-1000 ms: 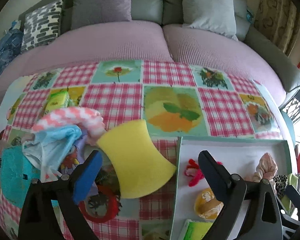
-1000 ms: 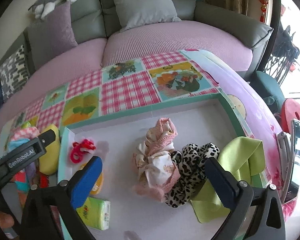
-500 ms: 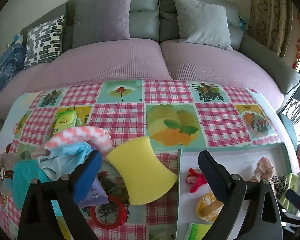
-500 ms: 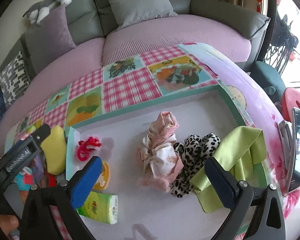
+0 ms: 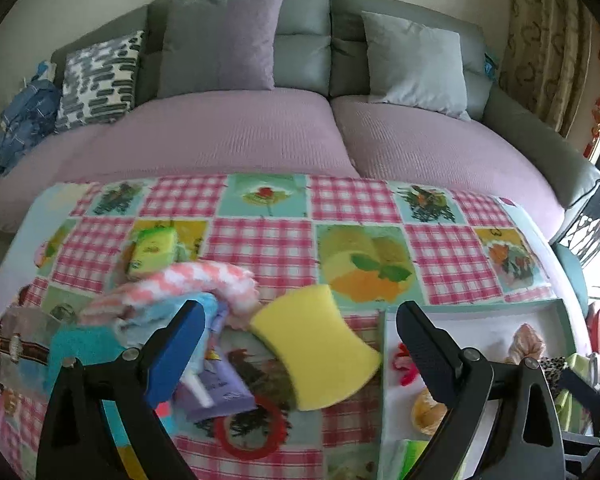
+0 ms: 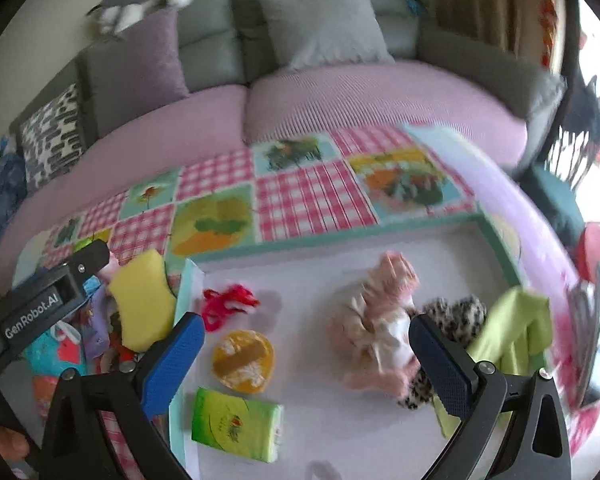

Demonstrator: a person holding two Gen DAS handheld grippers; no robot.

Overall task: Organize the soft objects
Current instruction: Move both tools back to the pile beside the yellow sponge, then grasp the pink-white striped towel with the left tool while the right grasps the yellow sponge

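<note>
My left gripper [image 5: 300, 344] is open above the checked tablecloth, and a yellow sponge [image 5: 316, 346] lies flat between its fingers, untouched. Left of it is a heap: a pink-and-white towel [image 5: 180, 286], blue cloths [image 5: 88, 344] and a purple packet [image 5: 216, 390]. My right gripper [image 6: 306, 356] is open over a white tray [image 6: 300, 280] with a teal rim. The tray holds a red scrunchie [image 6: 228, 304], a pink frilly cloth [image 6: 380, 320], a leopard scrunchie [image 6: 456, 316], a lime cloth [image 6: 516, 328], a green tissue pack [image 6: 236, 424] and an orange round item [image 6: 244, 360].
A second green tissue pack [image 5: 154, 250] lies on the cloth behind the heap. A red ring [image 5: 248, 432] sits under the purple packet. A sofa with pink covers [image 5: 300, 132] and cushions stands behind the table. A phone [image 6: 588, 320] lies right of the tray.
Both grippers have drawn back and tilted up, so more sofa shows and the table objects sit lower. The right view swung left over the tray. Both stay open; nothing was picked up.
</note>
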